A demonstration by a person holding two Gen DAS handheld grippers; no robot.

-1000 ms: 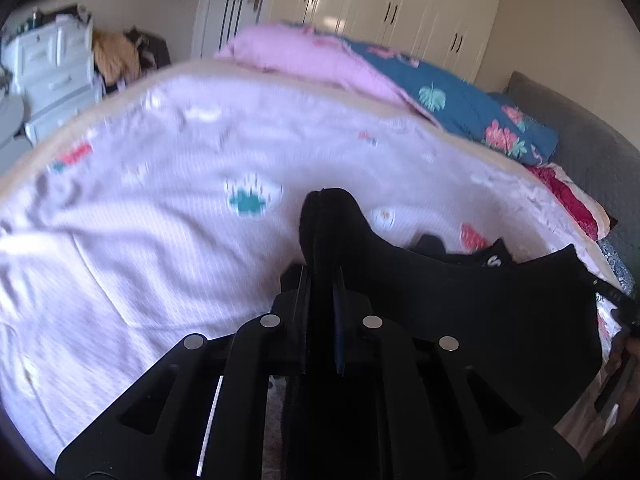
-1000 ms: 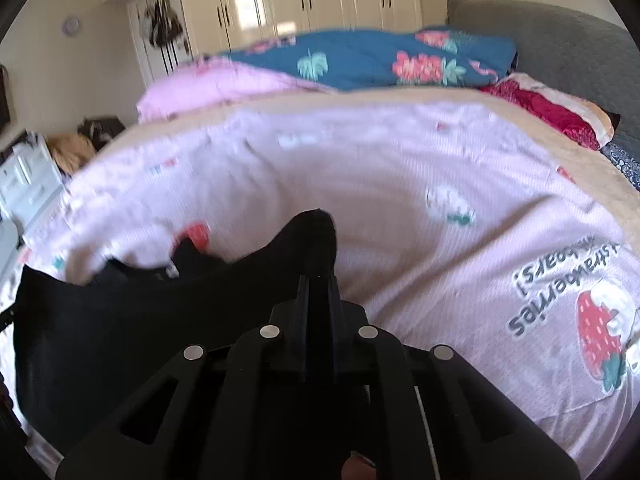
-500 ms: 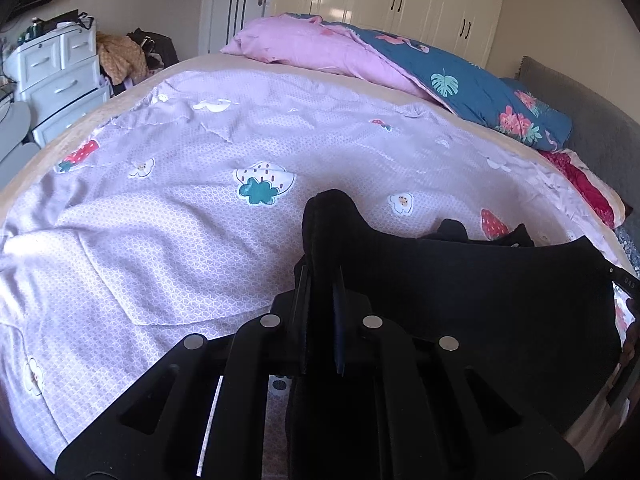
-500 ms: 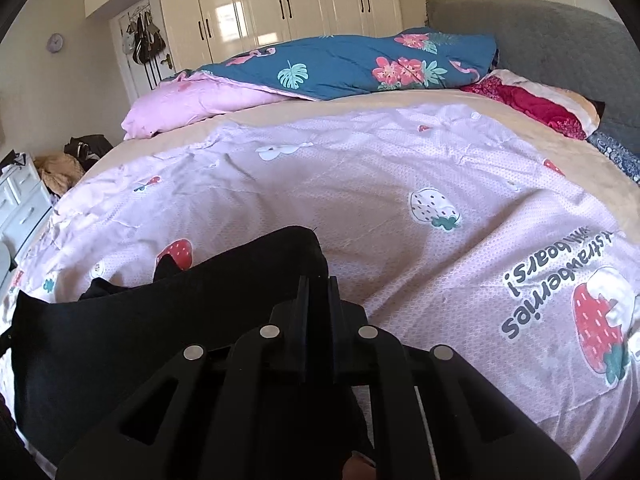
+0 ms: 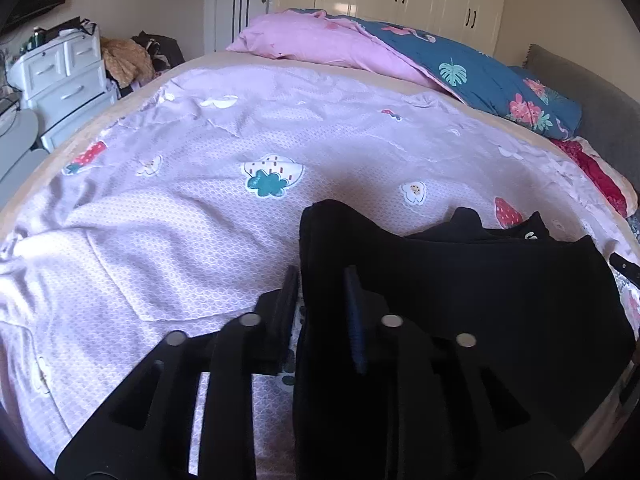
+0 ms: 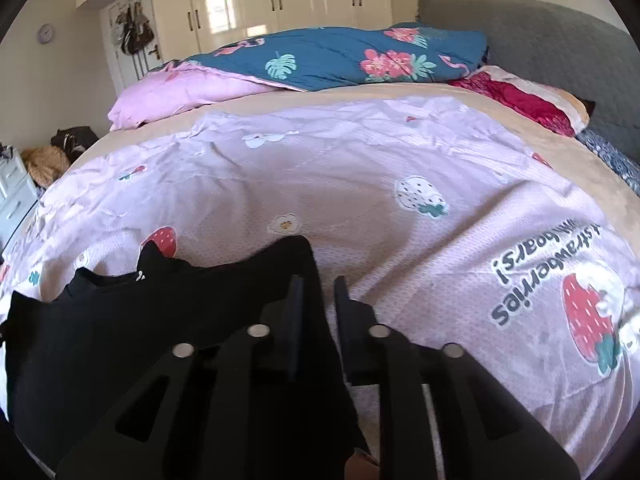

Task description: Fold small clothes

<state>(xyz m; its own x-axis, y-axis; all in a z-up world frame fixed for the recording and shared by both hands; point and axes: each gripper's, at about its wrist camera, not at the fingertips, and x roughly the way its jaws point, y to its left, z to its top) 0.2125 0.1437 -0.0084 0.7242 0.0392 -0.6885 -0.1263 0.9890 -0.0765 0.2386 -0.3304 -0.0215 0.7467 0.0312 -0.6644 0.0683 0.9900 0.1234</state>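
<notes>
A small black garment [image 5: 460, 280] lies on the pink patterned bedspread [image 5: 200, 200], folded over itself. In the left wrist view its left corner sits between the parted fingers of my left gripper [image 5: 320, 276], which is open. In the right wrist view the same garment [image 6: 120, 320] spreads to the left, and its right corner lies between the parted fingers of my right gripper [image 6: 318, 284], also open. A small white logo [image 6: 140, 277] shows near its far edge.
A blue floral duvet [image 6: 340, 60] and a pink pillow [image 5: 320, 46] lie at the far side of the bed. A grey headboard [image 6: 540, 40] is at the right, a white drawer unit [image 5: 64, 76] at the left, wardrobes behind.
Both grippers were shut on the garment's corners; now both have opened and the corners rest loose between the fingers. The garment has settled lower onto the bedspread.
</notes>
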